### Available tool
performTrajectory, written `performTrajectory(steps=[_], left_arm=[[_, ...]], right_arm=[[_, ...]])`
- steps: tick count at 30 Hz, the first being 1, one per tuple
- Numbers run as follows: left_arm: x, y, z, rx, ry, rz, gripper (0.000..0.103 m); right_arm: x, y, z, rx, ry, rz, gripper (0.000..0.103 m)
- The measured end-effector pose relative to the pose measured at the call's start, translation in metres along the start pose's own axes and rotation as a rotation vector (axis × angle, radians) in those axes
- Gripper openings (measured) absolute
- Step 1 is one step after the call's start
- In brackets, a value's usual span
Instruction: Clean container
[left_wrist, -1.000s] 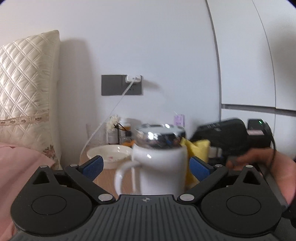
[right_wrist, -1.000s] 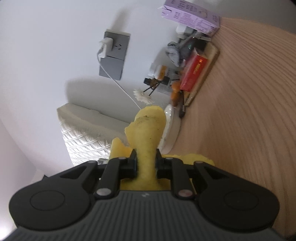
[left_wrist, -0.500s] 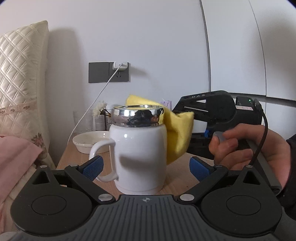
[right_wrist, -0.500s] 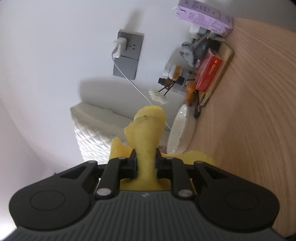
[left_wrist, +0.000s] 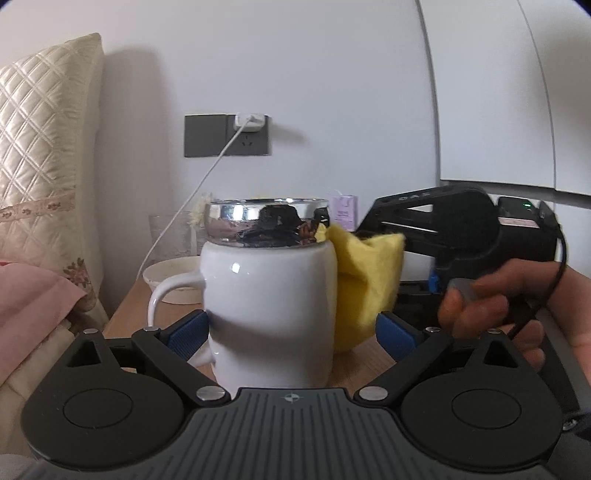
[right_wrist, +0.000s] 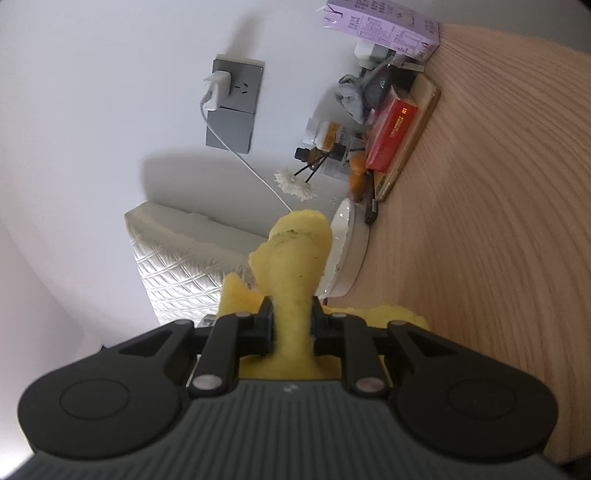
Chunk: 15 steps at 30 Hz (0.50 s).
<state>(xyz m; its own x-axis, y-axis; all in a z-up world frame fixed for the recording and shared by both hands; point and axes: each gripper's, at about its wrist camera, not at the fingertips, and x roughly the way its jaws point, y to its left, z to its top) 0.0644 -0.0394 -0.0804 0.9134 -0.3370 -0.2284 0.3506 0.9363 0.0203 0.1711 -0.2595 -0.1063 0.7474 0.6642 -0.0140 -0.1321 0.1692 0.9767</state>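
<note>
A white mug (left_wrist: 271, 306) with a shiny silver rim and its handle to the left stands on the wooden bedside table (left_wrist: 354, 360). My left gripper (left_wrist: 291, 332) is open, one blue pad on each side of the mug's base, close but with a gap on the right. My right gripper (right_wrist: 293, 325) is shut on a yellow cloth (right_wrist: 295, 258). In the left wrist view the cloth (left_wrist: 364, 284) hangs against the mug's right side, held by the right gripper's black body (left_wrist: 443, 229). The mug is out of the right wrist view.
A shallow white bowl (left_wrist: 173, 280) sits behind the mug, also in the right wrist view (right_wrist: 347, 254). A tray (right_wrist: 410, 136) with a red box, small bottles and a purple carton stands at the wall. A quilted pillow (left_wrist: 40, 177) and pink bedding lie left.
The left gripper has moved in, so the mug now sits between its pads. The yellow cloth has dropped from behind the rim to the mug's right side.
</note>
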Motion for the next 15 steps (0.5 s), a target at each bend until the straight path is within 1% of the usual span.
performTrajectory(steps=[2,5,8,10,13,15], left_arm=[[0.0034,0.0009,0.0005,-0.004,-0.003,0.026,0.092],[0.0067,0.0015,0.001,0.001,-0.003,0.043,0.091],[0.0081,0.0017,0.001,0.0,0.001,0.046,0.091],[0.009,0.0019,0.0011,-0.001,0.004,0.048,0.091],[0.0104,0.0022,0.0011,-0.002,0.009,0.051,0.091],[0.0114,0.0024,0.0011,-0.003,0.012,0.053,0.091]], right_arm=[[-0.0007,0.0024,0.0001,-0.008,0.001,0.017,0.02],[0.0006,0.0005,0.0018,0.008,0.021,0.039,0.02],[0.0024,-0.0015,0.0024,-0.003,0.037,-0.001,0.02],[0.0034,0.0006,0.0027,-0.007,0.045,-0.005,0.02],[0.0023,0.0052,0.0027,-0.005,0.051,0.049,0.02],[0.0016,0.0057,0.0018,-0.011,0.047,0.058,0.02]])
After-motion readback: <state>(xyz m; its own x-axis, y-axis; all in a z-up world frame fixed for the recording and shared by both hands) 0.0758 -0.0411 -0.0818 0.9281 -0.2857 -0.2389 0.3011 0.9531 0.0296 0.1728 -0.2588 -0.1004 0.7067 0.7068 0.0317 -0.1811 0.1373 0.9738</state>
